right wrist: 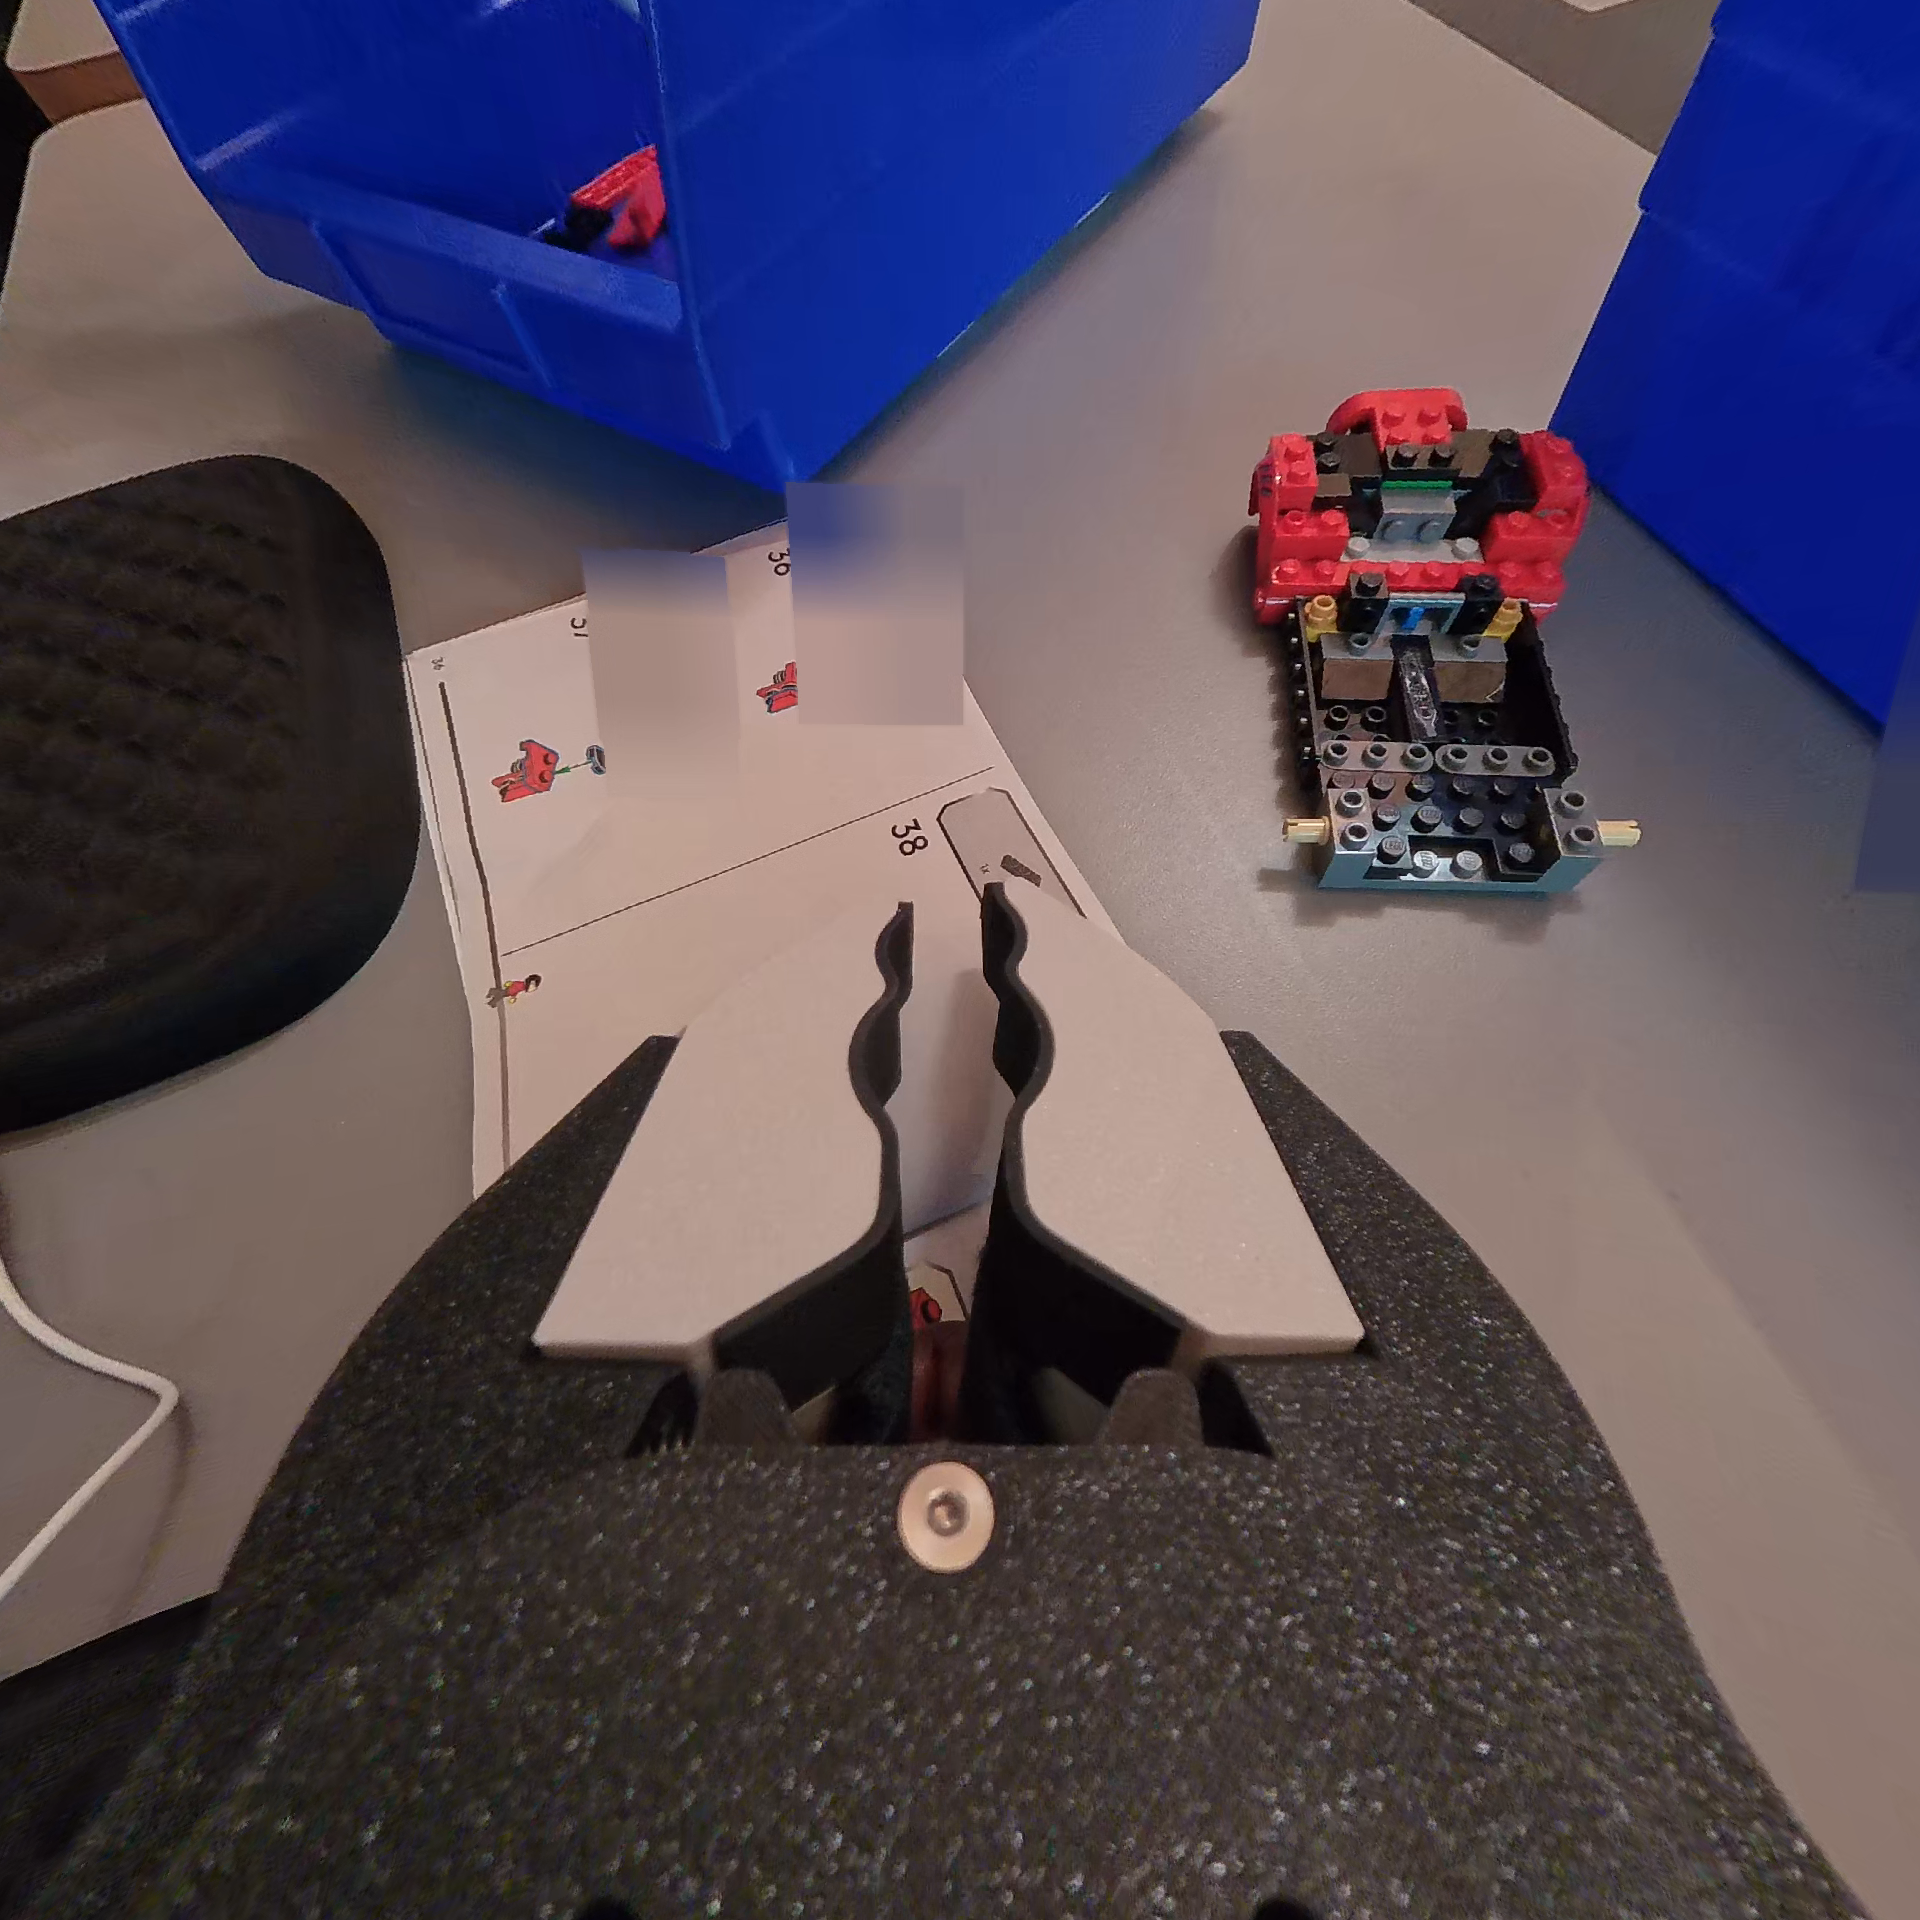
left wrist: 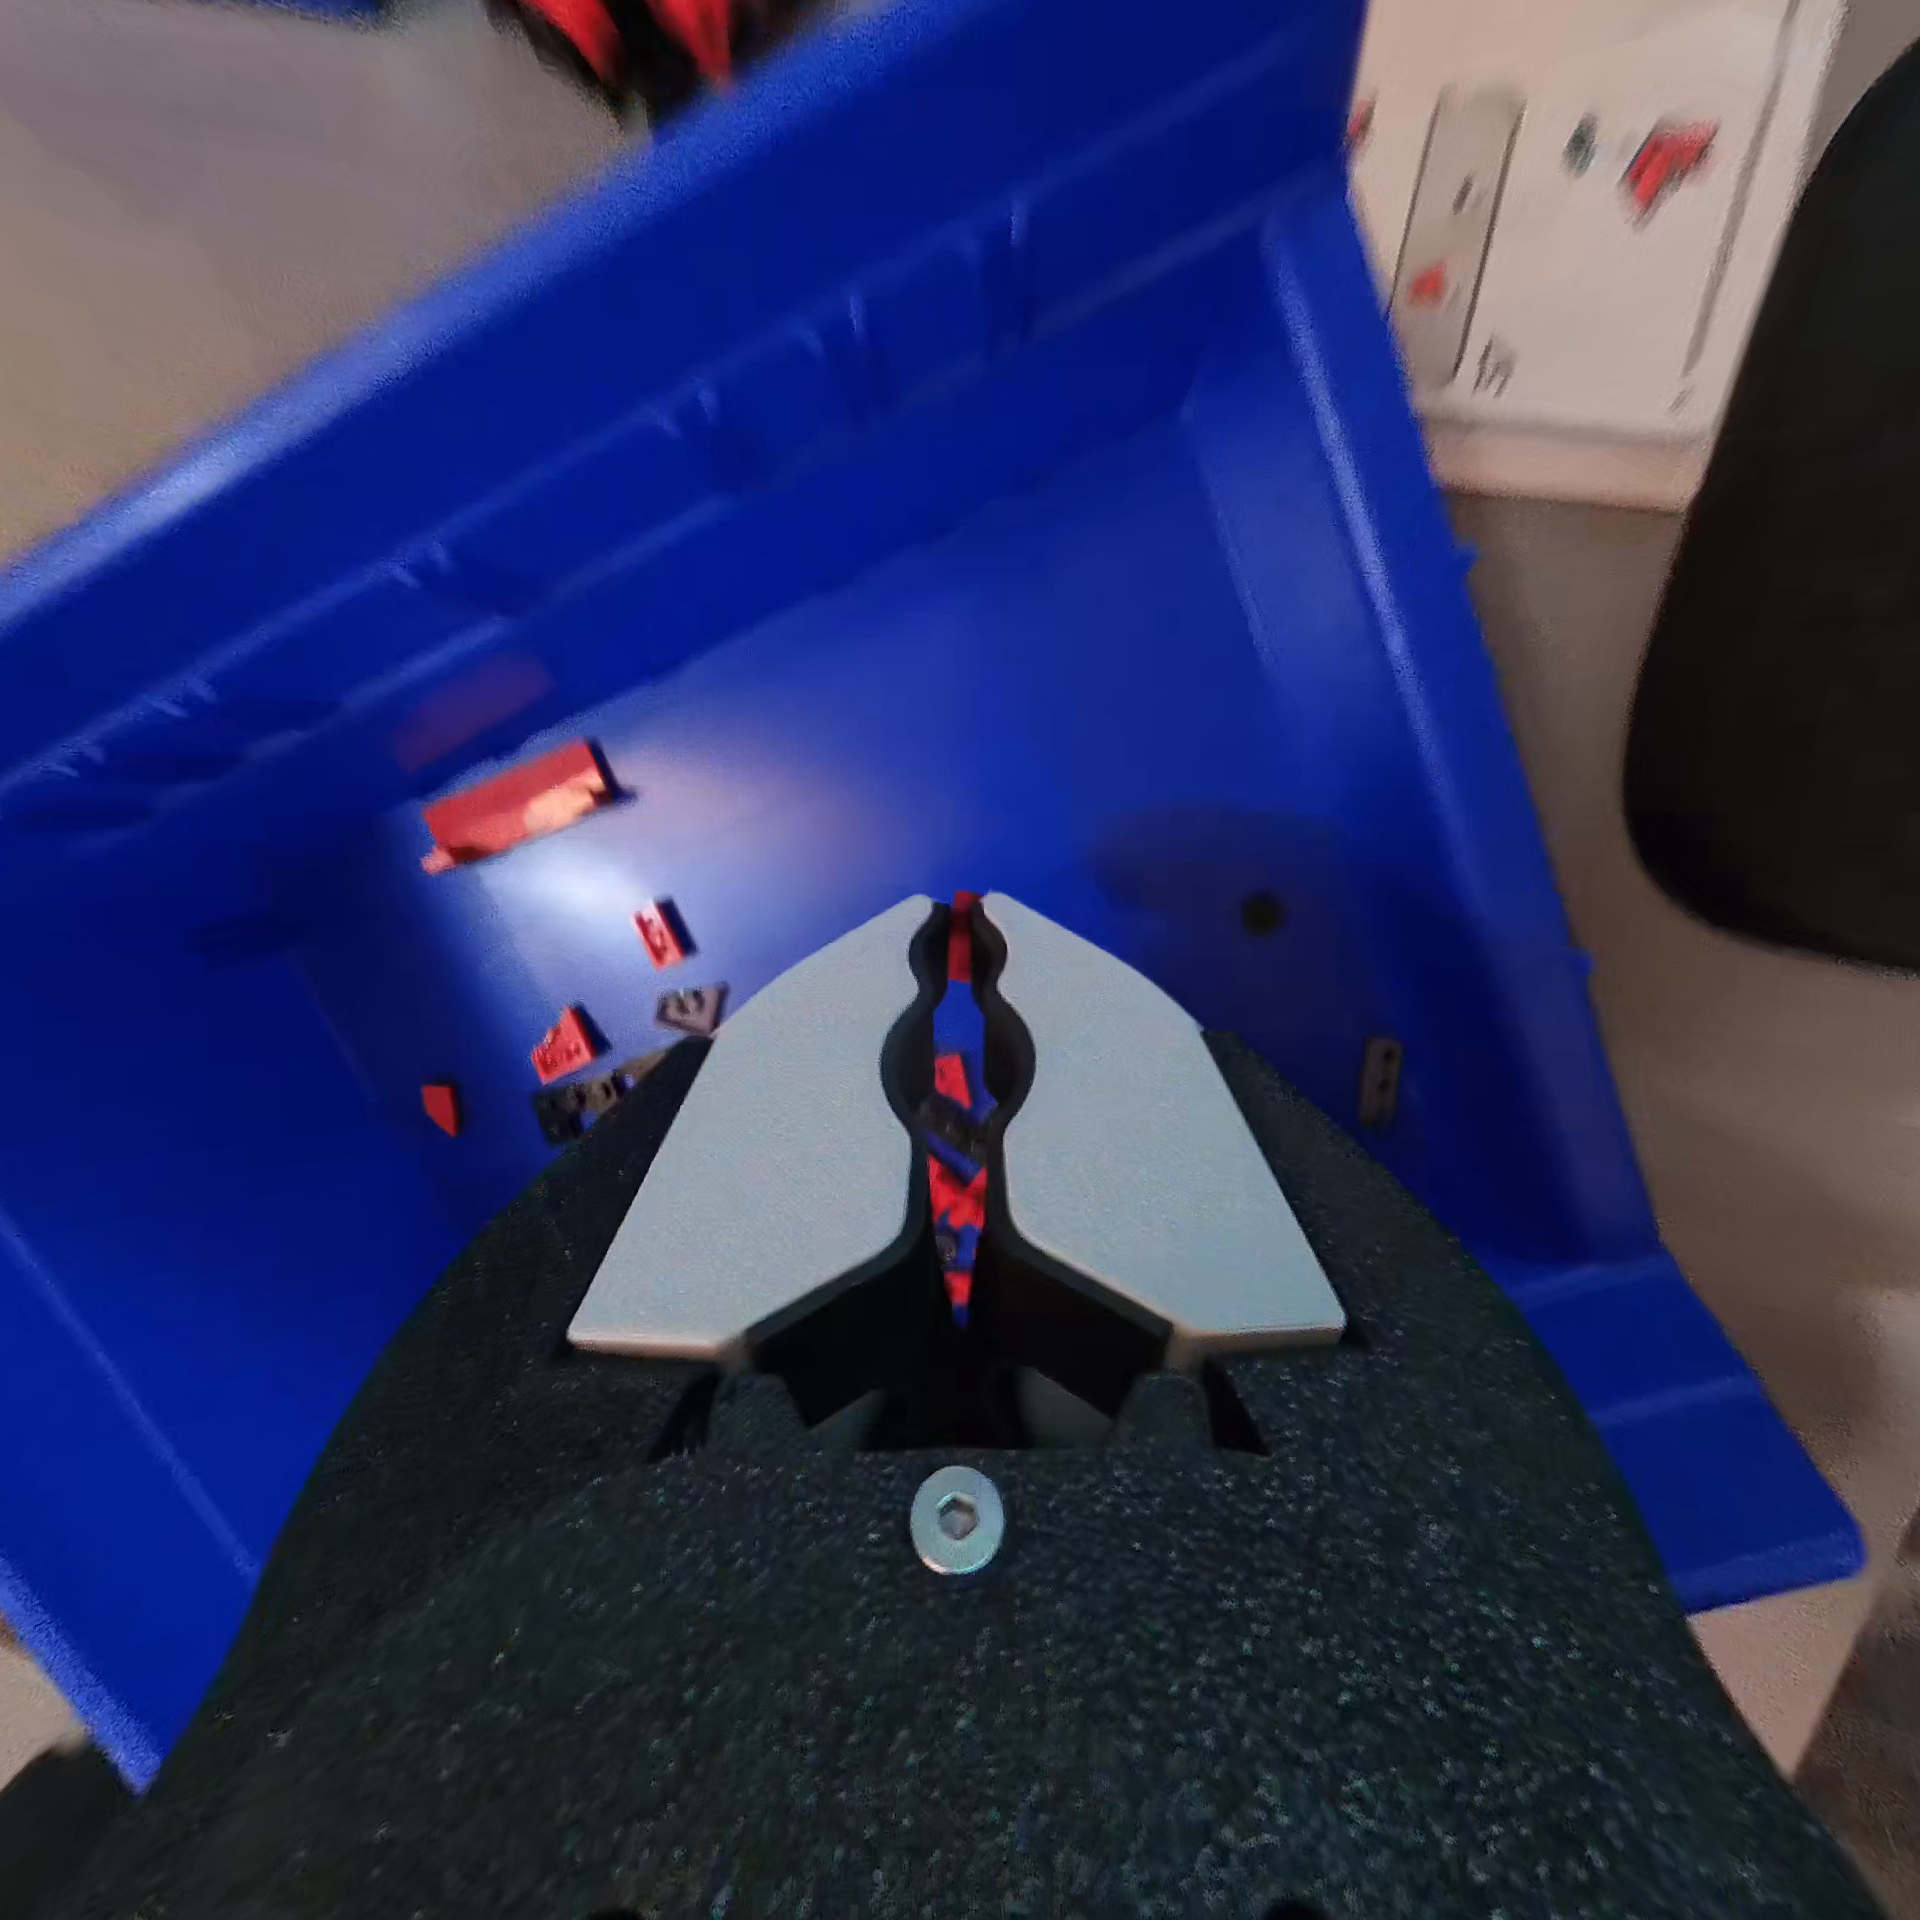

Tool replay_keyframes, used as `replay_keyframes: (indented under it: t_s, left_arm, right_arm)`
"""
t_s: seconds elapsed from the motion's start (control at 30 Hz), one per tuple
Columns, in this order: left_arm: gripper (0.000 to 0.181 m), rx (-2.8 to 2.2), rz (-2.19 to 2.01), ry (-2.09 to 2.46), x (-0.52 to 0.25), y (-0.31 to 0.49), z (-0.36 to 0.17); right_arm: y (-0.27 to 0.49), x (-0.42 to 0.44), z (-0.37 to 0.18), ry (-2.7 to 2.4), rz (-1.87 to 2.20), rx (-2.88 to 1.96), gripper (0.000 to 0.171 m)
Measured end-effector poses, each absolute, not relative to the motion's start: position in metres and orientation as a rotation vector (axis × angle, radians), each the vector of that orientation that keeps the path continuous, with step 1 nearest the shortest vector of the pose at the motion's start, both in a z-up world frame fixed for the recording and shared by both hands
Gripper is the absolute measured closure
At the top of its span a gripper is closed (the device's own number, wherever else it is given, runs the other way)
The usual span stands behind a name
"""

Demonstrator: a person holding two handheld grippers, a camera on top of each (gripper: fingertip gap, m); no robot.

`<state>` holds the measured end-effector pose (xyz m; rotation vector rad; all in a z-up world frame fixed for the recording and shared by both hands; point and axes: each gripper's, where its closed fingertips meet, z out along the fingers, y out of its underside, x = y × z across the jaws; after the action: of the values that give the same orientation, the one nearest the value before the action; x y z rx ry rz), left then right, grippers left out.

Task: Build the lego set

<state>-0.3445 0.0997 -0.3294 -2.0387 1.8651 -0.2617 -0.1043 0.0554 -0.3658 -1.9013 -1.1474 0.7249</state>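
Left hand-held gripper (left wrist: 964, 914): I see it inside the blue bin (left wrist: 935, 436), fingers pressed nearly together, a sliver of red at the tips; whether it grips a piece I cannot tell.
Loose pieces (left wrist: 566, 1039): red and dark, scattered on the bin floor left of my fingers.
Right hand-held gripper (right wrist: 948, 899): slightly spread, empty, over the instruction sheet (right wrist: 727, 831).
Lego car (right wrist: 1423, 634): half-built, on the tabletop (right wrist: 1143, 416), right of the sheet.

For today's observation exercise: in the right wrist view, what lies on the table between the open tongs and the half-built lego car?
Only bare grey table separates the right tongs from the lego car. The instruction sheet lies under the tongs, short of the car.
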Motion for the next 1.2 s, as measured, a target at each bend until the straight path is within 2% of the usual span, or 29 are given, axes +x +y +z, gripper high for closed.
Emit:
replay_keyframes:
  t_s: [0.2,0.3,0.4,0.57,0.77,1.0,1.1,1.2]
  left_arm:
    - [0.178,-1.747,-0.738,1.635,-0.295,0.081,-0.279]
    - [0.178,-1.385,-1.116,1.382,-0.271,0.061,-0.220]
    - [0.179,-1.091,-1.390,1.081,-0.280,0.052,-0.166]
    - [0.179,-0.701,-1.688,0.785,-0.316,0.033,-0.117]
    - [0.179,-0.392,-1.789,0.769,-0.346,0.003,-0.093]
    - [0.179,-0.294,-1.709,0.760,-0.358,-0.012,-0.078]
    - [0.179,-0.625,-1.550,0.831,-0.335,0.012,-0.091]
    - [0.178,-1.415,-1.050,1.085,-0.310,0.074,-0.175]
  right_arm:
    - [0.055,-0.104,-0.366,-1.148,0.724,-1.901,0.158]
    - [0.056,-0.104,-0.366,-1.147,0.725,-1.905,0.158]
    - [0.056,-0.104,-0.367,-1.147,0.724,-1.909,0.158]
    - [0.056,-0.104,-0.368,-1.154,0.714,-1.911,0.158]
    - [0.055,-0.105,-0.368,-1.166,0.695,-1.906,0.158]
    - [0.054,-0.106,-0.370,-1.190,0.674,-1.905,0.158]
    - [0.053,-0.106,-0.370,-1.195,0.668,-1.899,0.158]
    - [0.053,-0.106,-0.371,-1.200,0.665,-1.902,0.158]
